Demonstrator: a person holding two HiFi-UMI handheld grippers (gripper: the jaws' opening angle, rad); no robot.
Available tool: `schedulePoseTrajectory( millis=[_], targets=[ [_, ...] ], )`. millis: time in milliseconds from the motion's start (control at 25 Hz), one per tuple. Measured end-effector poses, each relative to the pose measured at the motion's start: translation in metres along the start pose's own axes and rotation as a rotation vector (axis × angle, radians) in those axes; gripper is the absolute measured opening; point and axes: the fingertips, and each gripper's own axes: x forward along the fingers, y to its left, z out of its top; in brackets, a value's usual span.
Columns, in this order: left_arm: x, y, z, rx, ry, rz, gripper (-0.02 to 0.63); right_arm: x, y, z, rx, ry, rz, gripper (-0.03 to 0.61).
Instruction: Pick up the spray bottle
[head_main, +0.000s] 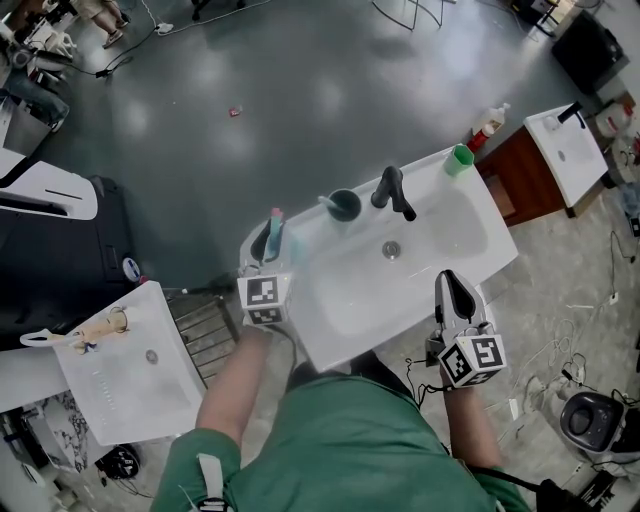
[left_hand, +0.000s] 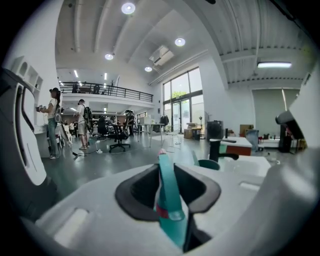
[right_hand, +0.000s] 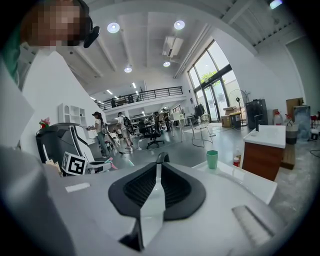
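Observation:
A white spray bottle with a red base stands far off, past the sink's far right corner, beside a brown cabinet; it shows small in the right gripper view. My left gripper is at the sink's far left corner, shut on a slim teal item with a pink tip. That teal item runs upright between the jaws of the left gripper. My right gripper rests over the sink's near right rim, shut and empty.
On the sink's back rim stand a black faucet, a dark cup and a green cup. Another white basin lies at the lower left, a third on the brown cabinet. People stand far back.

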Motion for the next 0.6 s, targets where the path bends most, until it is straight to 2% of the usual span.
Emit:
schedulePoseTrajectory(
  millis=[120, 600],
  targets=[
    [-0.002, 0.003, 0.002, -0.010, -0.004, 0.003, 0.066, -0.002, 0.003, -0.001, 0.001, 0.002, 0.003, 0.017],
    [-0.015, -0.005, 0.012, -0.002, -0.025, -0.022, 0.063, -0.013, 0.006, -0.003, -0.009, 0.006, 0.012, 0.017]
  ],
)
